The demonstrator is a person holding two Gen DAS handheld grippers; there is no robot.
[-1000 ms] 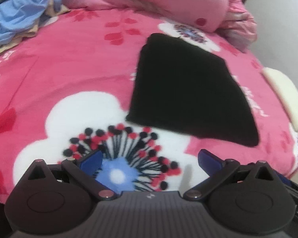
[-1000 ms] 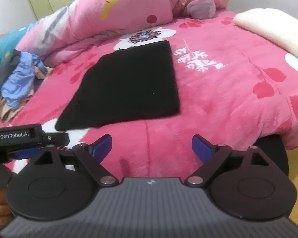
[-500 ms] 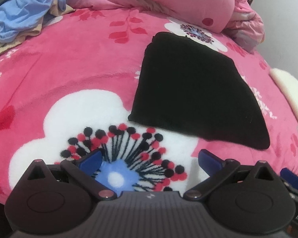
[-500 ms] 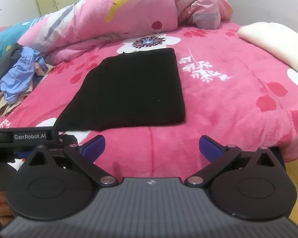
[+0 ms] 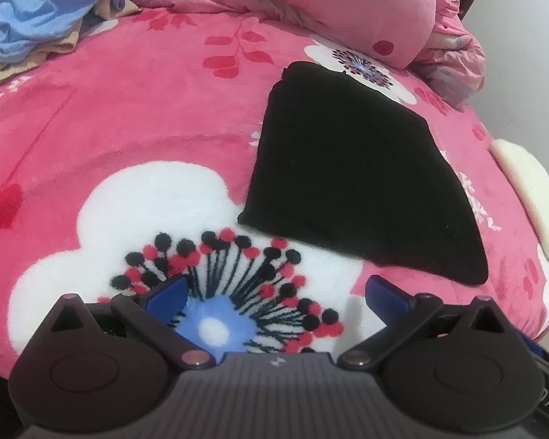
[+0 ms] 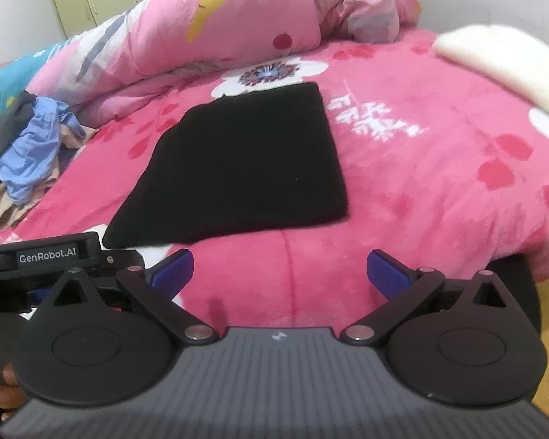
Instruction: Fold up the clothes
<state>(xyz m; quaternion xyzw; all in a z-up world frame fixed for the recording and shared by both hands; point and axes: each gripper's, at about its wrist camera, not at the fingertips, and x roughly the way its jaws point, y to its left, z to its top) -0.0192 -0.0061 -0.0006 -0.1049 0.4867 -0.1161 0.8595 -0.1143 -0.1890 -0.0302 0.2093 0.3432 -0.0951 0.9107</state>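
Note:
A black garment [image 5: 355, 168] lies folded flat as a rough rectangle on the pink flowered bedspread [image 5: 135, 117]. In the right wrist view the same black garment [image 6: 238, 161] sits straight ahead. My left gripper [image 5: 276, 298] hovers open over the white flower print, short of the garment's near left corner, holding nothing. My right gripper [image 6: 280, 272] is open too, above the bed's front edge, just short of the garment's near edge. The left tool's body [image 6: 44, 259] shows at the left of the right wrist view.
A heap of unfolded clothes [image 6: 29, 153], blue and beige and dark, lies at the far left of the bed. A bunched pink quilt [image 6: 208, 33] runs along the back. A cream rolled cloth [image 6: 505, 62] rests at the right edge. A hand [image 6: 3, 391] grips the left tool.
Both grippers have shifted a little, so the black garment sits slightly further right in the left view. The garment itself lies unmoved and both grippers stay open.

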